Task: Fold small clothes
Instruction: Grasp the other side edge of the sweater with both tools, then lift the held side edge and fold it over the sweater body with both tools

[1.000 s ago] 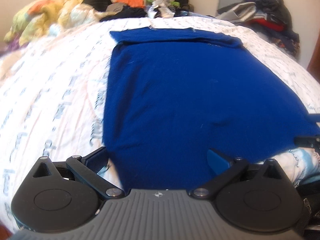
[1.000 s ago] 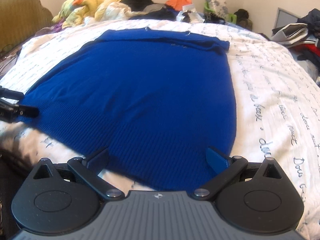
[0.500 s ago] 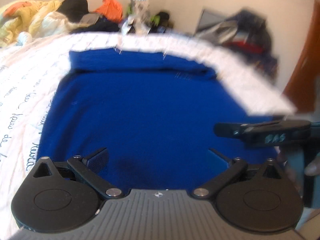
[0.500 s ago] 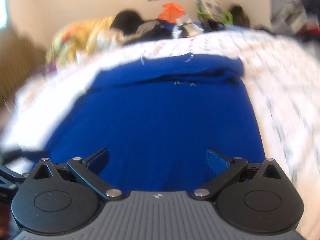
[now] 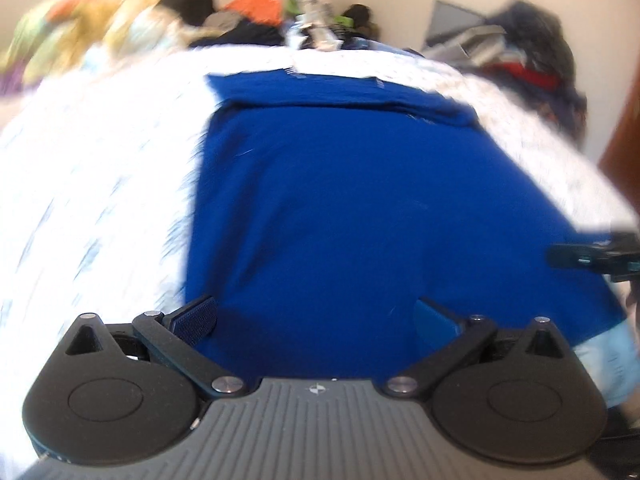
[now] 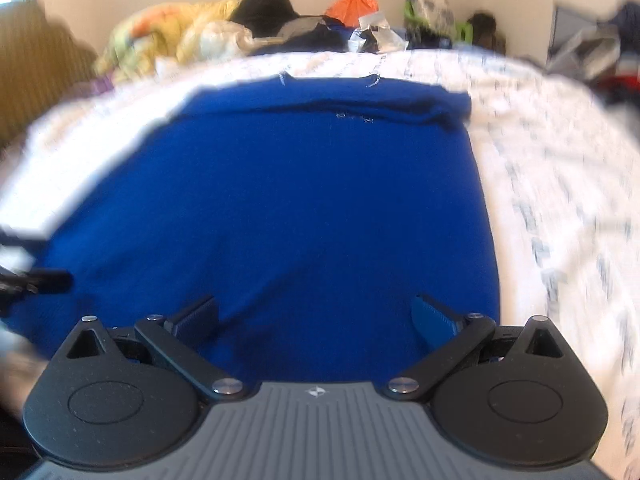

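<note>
The left tool hangs with its jaws spread wide and nothing between them, low over the near hem of the deep blue knitted sweater, towards that hem's left corner. The right tool is likewise spread and empty, over the same hem nearer its right corner. The sweater lies flat on the bed's white sheet printed with grey script, its far end already turned over into a narrow band across the top.

The step in hand looks like taking the near hem at both corners so the body can be carried up over itself. To do it well, I would bring each tool down until one pad slides under the hem edge and the other rests on top, catching the knit only and not the sheet beneath. Both grips should sit equally far from the side edges, or the fold will run crooked. Both views are blurred, so how far the pads stand above the cloth cannot be told. A heap of mixed clothing sits beyond, well apart
</note>
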{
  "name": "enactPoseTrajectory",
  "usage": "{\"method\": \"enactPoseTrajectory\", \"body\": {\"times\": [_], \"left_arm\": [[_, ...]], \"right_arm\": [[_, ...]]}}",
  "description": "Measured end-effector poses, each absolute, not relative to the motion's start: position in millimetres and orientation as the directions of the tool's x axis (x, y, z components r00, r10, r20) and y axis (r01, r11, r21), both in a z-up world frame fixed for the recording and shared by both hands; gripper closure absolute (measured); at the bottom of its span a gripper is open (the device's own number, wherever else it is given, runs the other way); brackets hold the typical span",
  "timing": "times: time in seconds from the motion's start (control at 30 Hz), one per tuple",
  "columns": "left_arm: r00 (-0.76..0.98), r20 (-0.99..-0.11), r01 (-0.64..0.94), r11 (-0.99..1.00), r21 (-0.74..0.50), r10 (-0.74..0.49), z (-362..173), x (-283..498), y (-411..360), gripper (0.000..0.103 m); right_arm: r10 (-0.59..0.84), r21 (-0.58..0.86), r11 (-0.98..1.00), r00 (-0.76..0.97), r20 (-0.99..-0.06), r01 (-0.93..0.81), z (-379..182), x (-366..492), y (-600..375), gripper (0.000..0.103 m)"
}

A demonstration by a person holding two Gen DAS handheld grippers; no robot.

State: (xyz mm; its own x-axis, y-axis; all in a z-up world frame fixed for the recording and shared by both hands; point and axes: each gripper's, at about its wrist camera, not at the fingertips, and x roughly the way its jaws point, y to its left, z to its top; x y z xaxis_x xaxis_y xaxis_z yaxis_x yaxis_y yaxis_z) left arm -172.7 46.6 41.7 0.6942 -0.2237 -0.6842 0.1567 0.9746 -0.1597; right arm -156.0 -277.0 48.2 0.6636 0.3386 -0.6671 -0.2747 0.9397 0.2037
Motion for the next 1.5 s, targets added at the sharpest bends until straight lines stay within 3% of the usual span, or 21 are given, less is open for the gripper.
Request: {"method": "enactPoseTrajectory", "body": {"times": [0.13,0.23,0.33,0.4,0.57,0.63,0.7,0.77,0.83,0.9,0.93,0.97,1.13,1.33,1.5], "left_arm": [[0.665,-0.674,0.063,0.924,-0.377,-0.321,42,-186,97,0.0],[0.639,-0.631,0.033,0.835,-0.549,-0.441,40,-183,118,0.0],[0.532,-0.515,0.025,0.62,-0.784,-0.673,22,-174,132,0.0],[0.479,-0.438,0.012,0.505,-0.863,-0.76,13,-171,138,0.001],[0.47,-0.454,-0.026,0.502,-0.865,-0.757,11,-174,146,0.013],[0.47,-0.482,-0.04,0.528,-0.848,-0.74,11,-175,147,0.024],[0.47,-0.511,-0.041,0.561,-0.827,-0.72,11,-174,146,0.037],[0.473,-0.544,-0.045,0.598,-0.8,-0.693,11,-175,144,0.055],[0.47,-0.577,-0.061,0.628,-0.776,-0.668,10,-173,144,0.082],[0.462,-0.599,-0.086,0.639,-0.765,-0.655,8,-170,146,0.096],[0.455,-0.616,-0.091,0.655,-0.75,-0.642,9,-167,145,0.099],[0.454,-0.626,-0.08,0.67,-0.738,-0.634,12,-166,144,0.099],[0.461,-0.613,0.045,0.707,-0.706,-0.641,43,-156,132,0.1],[0.565,-0.519,0.14,0.694,-0.706,-0.642,92,-96,132,0.1],[0.663,-0.455,0.173,0.713,-0.68,-0.594,116,13,126,0.1]], "right_arm": [[0.513,0.547,0.823,0.608,-0.606,-0.149,55,-166,-351,0.0],[0.497,0.631,0.776,0.596,-0.631,0.021,48,-170,-399,0.0],[0.614,0.752,0.658,0.552,-0.564,0.038,36,-177,-418,0.0],[0.723,0.83,0.557,0.473,-0.504,0.034,28,-177,-415,0.0],[0.778,0.845,0.534,0.404,-0.481,-0.02,29,-176,-399,0.0],[0.775,0.852,0.524,0.418,-0.474,-0.005,29,-175,-403,0.0],[0.766,0.847,0.531,0.426,-0.482,0.004,29,-176,-406,0.007],[0.744,0.825,0.565,0.426,-0.515,0.011,28,-185,-406,0.04],[0.72,0.8,0.599,0.421,-0.551,0.022,26,-185,-407,0.06],[0.719,0.802,0.596,0.421,-0.553,0.036,22,-184,-410,0.069],[0.715,0.8,0.598,0.422,-0.557,0.042,18,-184,-411,0.086],[0.698,0.782,0.621,0.419,-0.58,0.048,16,-184,-410,0.098],[0.694,0.768,0.64,0.422,-0.584,0.011,19,-182,-409,0.098],[0.748,0.851,0.519,0.525,-0.406,-0.081,51,-142,-422,0.098],[0.734,0.884,0.439,0.632,-0.25,-0.16,75,-32,-430,0.098]]}}
